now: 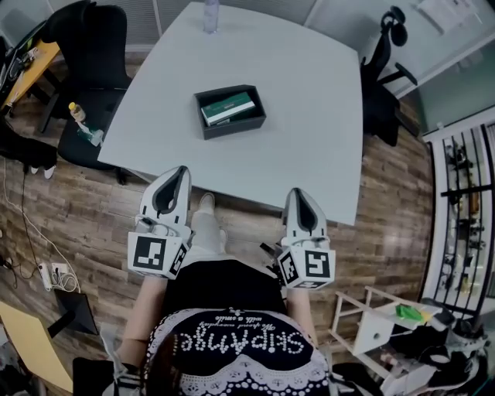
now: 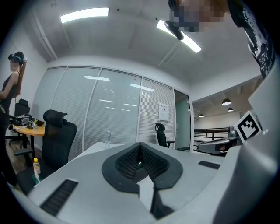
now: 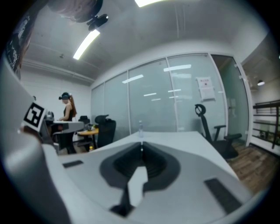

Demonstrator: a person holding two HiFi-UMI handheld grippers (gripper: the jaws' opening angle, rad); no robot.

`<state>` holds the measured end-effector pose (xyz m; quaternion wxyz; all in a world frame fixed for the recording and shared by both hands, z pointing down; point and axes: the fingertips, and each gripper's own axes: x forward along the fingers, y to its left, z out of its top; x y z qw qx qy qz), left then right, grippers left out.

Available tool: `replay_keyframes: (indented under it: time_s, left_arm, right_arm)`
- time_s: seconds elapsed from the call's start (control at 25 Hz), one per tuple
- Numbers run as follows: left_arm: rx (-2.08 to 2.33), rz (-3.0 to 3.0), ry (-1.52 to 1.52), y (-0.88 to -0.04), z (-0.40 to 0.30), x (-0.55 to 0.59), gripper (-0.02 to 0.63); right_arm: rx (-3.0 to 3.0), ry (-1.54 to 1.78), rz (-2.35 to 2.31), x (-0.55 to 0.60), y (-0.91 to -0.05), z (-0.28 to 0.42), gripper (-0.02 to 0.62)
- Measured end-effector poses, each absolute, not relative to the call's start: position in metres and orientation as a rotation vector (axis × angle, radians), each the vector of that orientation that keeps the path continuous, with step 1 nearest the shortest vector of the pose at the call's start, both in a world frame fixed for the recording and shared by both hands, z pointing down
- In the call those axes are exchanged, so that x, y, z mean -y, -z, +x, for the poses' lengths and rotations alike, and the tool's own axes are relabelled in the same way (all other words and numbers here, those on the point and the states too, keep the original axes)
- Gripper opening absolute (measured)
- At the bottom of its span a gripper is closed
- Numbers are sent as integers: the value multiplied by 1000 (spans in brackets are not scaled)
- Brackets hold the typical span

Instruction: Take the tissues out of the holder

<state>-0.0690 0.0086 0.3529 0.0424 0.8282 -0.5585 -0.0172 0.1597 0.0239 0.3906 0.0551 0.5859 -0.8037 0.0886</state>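
A dark rectangular holder (image 1: 230, 111) sits on the white table (image 1: 309, 93), with a green-and-white tissue pack (image 1: 227, 107) lying inside it. Both grippers hang short of the table's near edge, above the person's lap. My left gripper (image 1: 179, 172) is shut with nothing in it, its jaws meeting at the tip (image 2: 140, 144). My right gripper (image 1: 298, 193) is also shut and empty, jaws pressed together (image 3: 141, 144). Both point toward the table; the holder lies well ahead of them.
A clear bottle (image 1: 210, 15) stands at the table's far edge. Black office chairs (image 1: 93, 46) flank the table on the left and right (image 1: 383, 69). A small yellow-capped bottle (image 1: 77, 112) rests on the left chair. White shelving (image 1: 371, 325) stands at lower right.
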Motion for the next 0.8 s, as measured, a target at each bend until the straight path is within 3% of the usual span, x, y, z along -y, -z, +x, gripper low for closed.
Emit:
replay_keyframes:
  time_s: [0.8]
  left_arm:
    - [1625,2570,28,-353,-91,138,34]
  right_arm:
    - [2415,-331,1823,107,-385,131,35]
